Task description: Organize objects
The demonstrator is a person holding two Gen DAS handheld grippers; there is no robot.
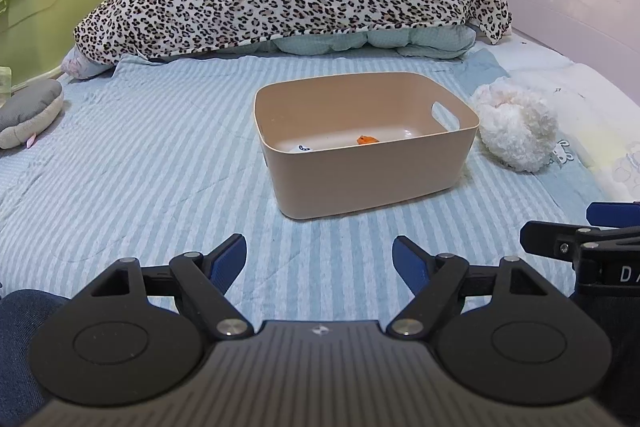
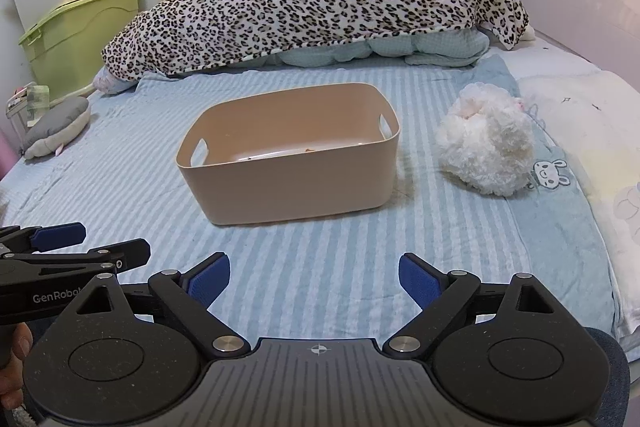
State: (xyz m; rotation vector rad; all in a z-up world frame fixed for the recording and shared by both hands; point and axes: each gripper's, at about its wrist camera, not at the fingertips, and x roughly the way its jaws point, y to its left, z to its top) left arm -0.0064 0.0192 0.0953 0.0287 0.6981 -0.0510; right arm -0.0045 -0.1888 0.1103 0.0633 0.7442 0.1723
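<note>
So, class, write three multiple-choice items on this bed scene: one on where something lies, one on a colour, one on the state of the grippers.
1. Where does the fluffy white toy lie?
A. inside the bin
B. on the bed, right of the bin
C. on the leopard blanket

2. What colour is the storage bin?
A. tan
B. green
C. white

3. How do the left gripper and right gripper stand?
A. both shut
B. one holds the toy
C. both open and empty

Key: 1 B, the toy sits on the striped sheet beside the bin's right wall; 2 A, its walls are tan; 3 C, the fingers stand apart with only sheet between them.
</note>
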